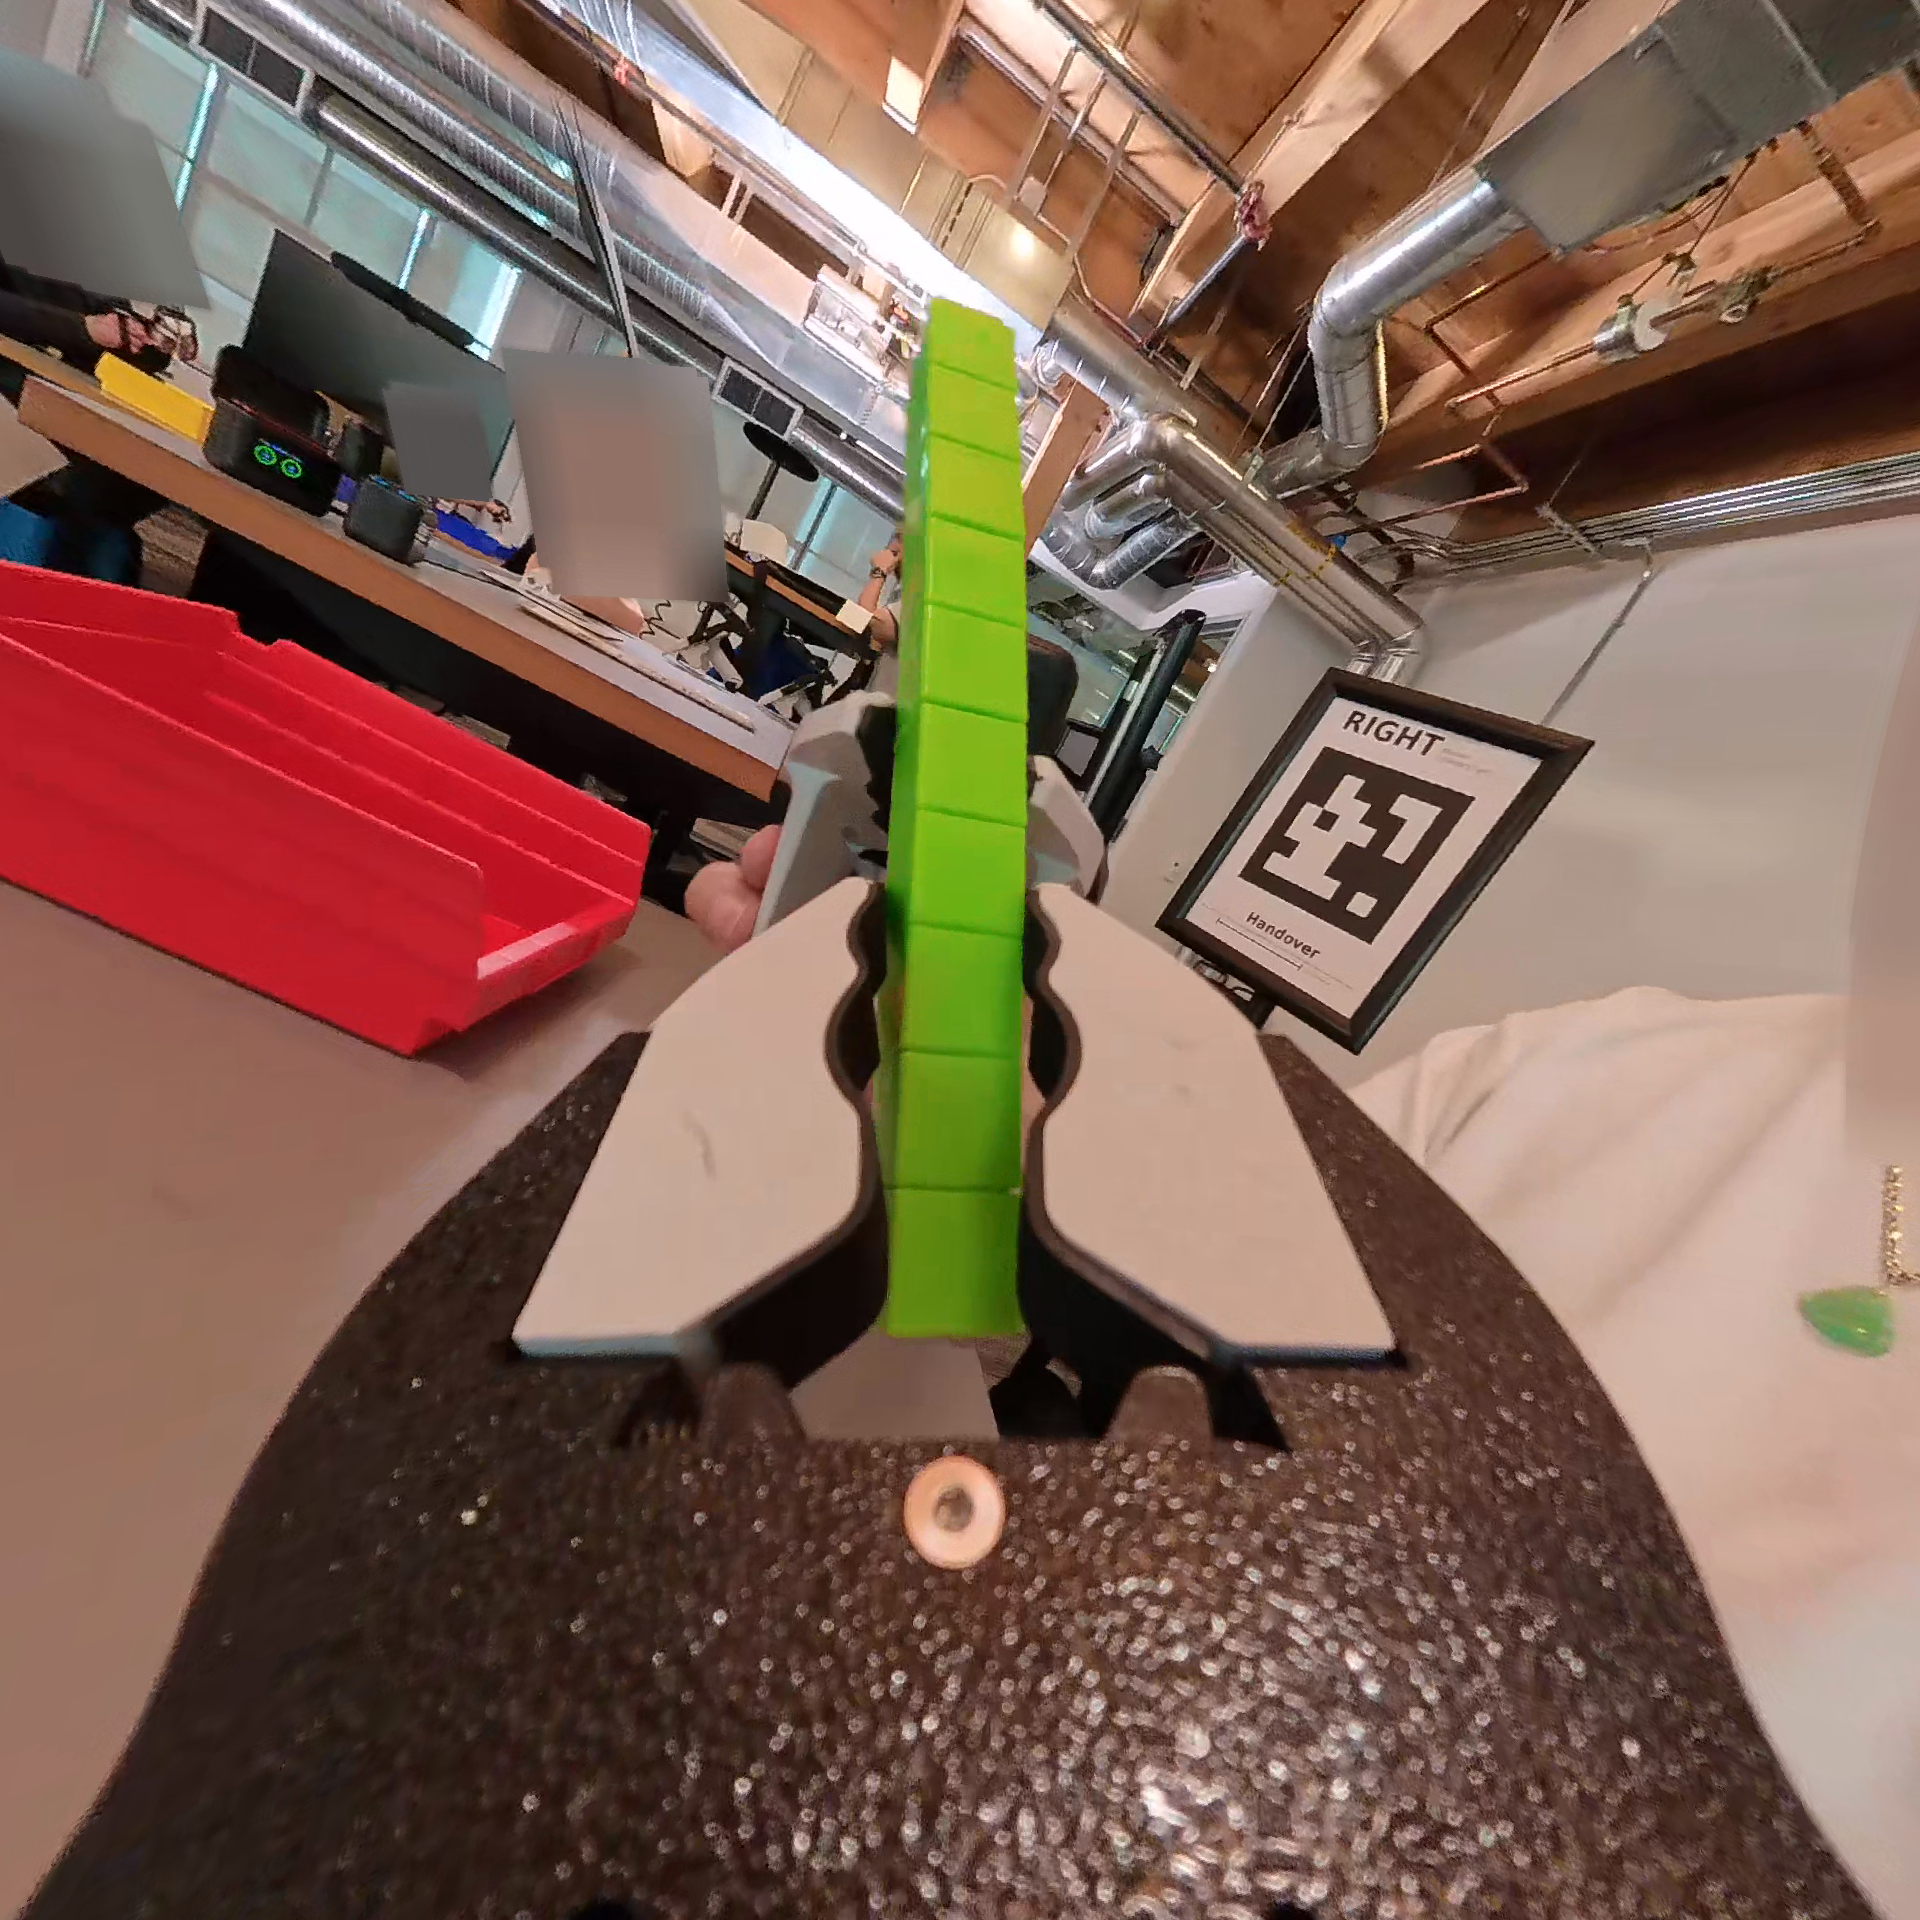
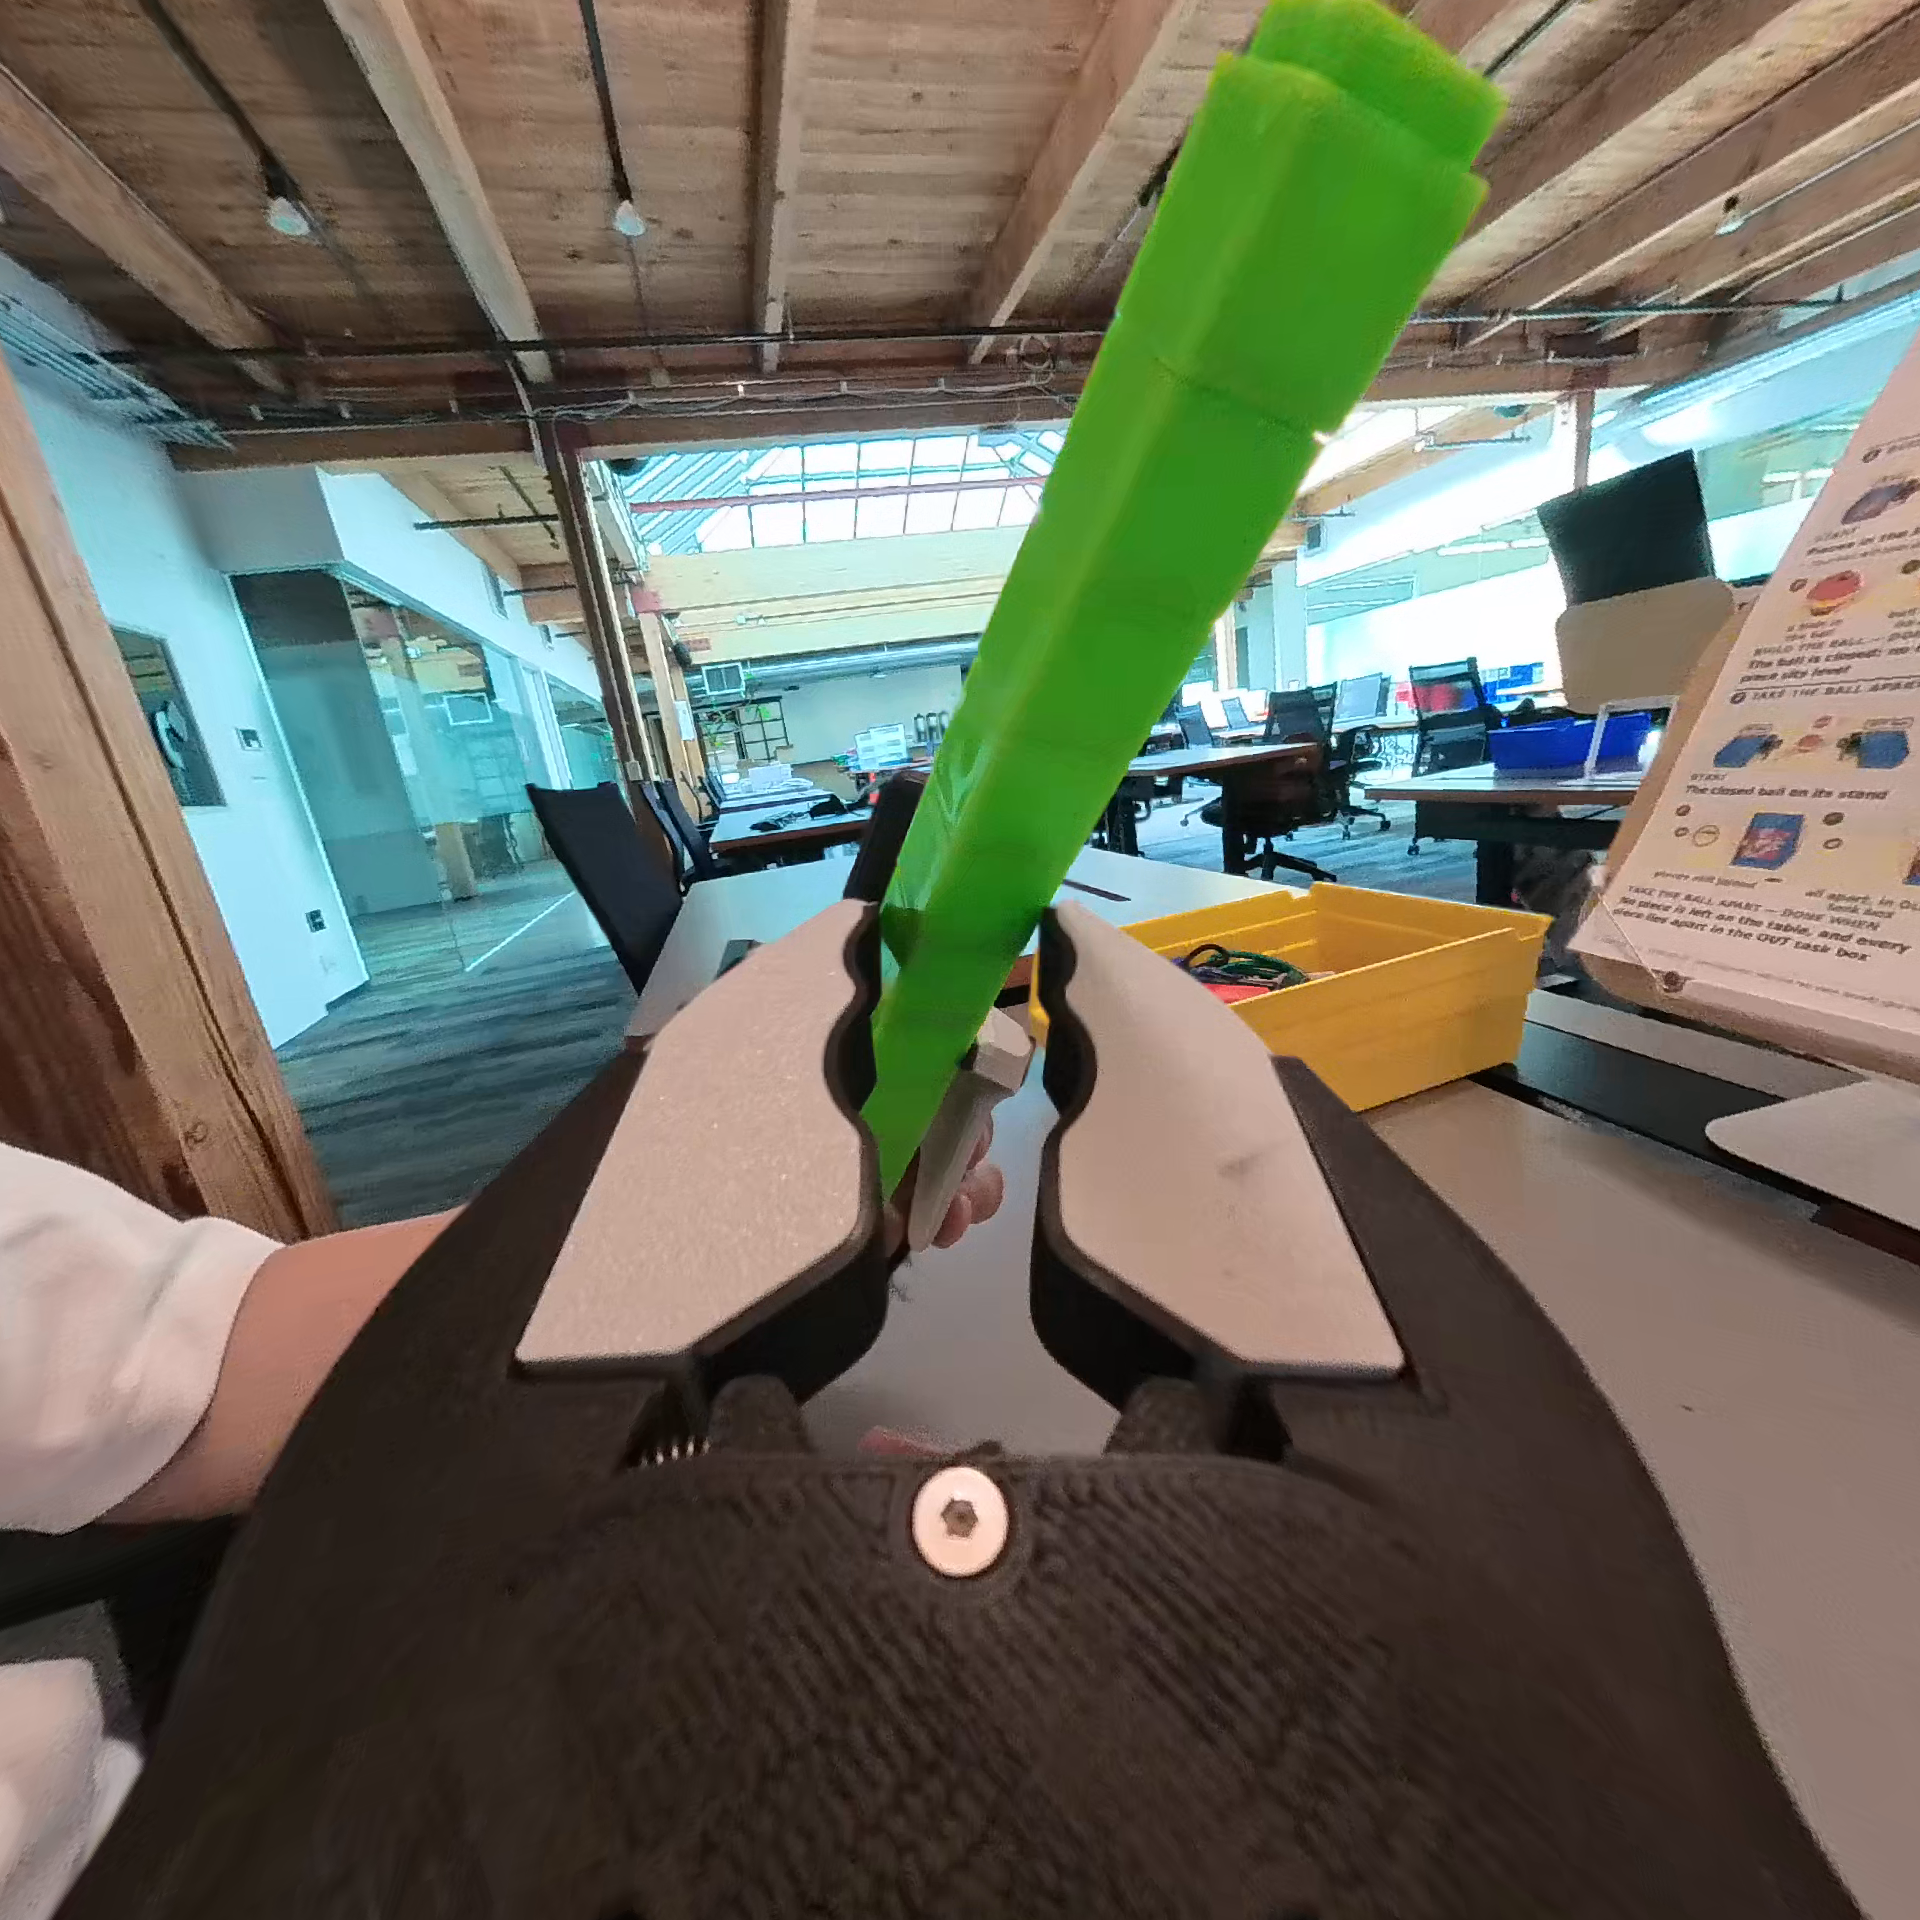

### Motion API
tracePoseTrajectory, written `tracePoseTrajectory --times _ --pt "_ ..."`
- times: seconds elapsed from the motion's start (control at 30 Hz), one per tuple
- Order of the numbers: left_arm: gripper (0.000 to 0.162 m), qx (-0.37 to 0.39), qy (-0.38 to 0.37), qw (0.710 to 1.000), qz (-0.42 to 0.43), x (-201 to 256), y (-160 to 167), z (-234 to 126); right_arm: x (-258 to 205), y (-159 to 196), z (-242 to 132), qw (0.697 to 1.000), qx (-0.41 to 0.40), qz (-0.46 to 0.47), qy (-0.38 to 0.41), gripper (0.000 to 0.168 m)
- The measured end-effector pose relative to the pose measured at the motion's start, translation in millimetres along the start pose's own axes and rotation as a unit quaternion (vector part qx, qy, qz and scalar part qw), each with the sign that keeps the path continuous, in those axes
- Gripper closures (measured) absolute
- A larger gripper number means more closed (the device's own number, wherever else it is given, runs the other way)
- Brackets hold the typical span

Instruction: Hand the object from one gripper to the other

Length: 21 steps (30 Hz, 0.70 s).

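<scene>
left tool (image 1: pixel 954 914) around green block stick (image 1: pixel 961 831)

Rod top: the long bright-green segmented plastic rod (image 2: pixel 1164 582) is running off the right wrist view's upper edge, blurring there.
Rod base: hiding behind that view's grey finger pad (image 2: pixel 717 1122).

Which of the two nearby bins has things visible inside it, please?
The yellow bin in the right wrist view; the red bin shows nothing in its visible interior.

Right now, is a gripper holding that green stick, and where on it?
The left gripper clamps the green block stick near its lower end. The right gripper surrounds it too; whether it grips cannot be told.
</scene>
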<state>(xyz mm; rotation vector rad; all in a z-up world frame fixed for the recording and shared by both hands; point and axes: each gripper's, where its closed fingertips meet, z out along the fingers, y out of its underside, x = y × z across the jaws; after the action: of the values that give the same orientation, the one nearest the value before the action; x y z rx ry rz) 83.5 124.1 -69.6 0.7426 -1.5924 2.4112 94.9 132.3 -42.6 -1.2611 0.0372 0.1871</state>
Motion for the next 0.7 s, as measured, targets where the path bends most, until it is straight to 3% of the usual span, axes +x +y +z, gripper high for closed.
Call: tracePoseTrajectory --times 0.1,0.2,0.3,0.4,0.5,0.7 --pt "0.139 0.003 -0.035 0.999 0.035 -4 1 -4 -1 3 1 1.0 -0.018 -0.009 0.004 0.143" --pt "0.136 -0.021 -0.15 0.98 0.128 -25 0 -15 14 9 0 0.997 -0.046 -0.029 0.062 0.145" --pt "0.128 -0.065 -0.281 0.922 0.257 -36 -11 -32 38 21 -7 0.975 -0.11 -0.11 0.162 0.147" --pt "0.116 -0.052 -0.39 0.858 0.33 -32 -32 -39 54 32 -10 0.947 -0.152 -0.168 0.229 0.147" --pt "0.116 -0.042 -0.422 0.835 0.351 -24 -31 -28 58 42 -6 0.923 -0.175 -0.22 0.264 0.147" --pt "0.13 -0.037 -0.454 0.825 0.335 -34 -19 -23 37 65 15 0.908 -0.204 -0.278 0.236 0.147"
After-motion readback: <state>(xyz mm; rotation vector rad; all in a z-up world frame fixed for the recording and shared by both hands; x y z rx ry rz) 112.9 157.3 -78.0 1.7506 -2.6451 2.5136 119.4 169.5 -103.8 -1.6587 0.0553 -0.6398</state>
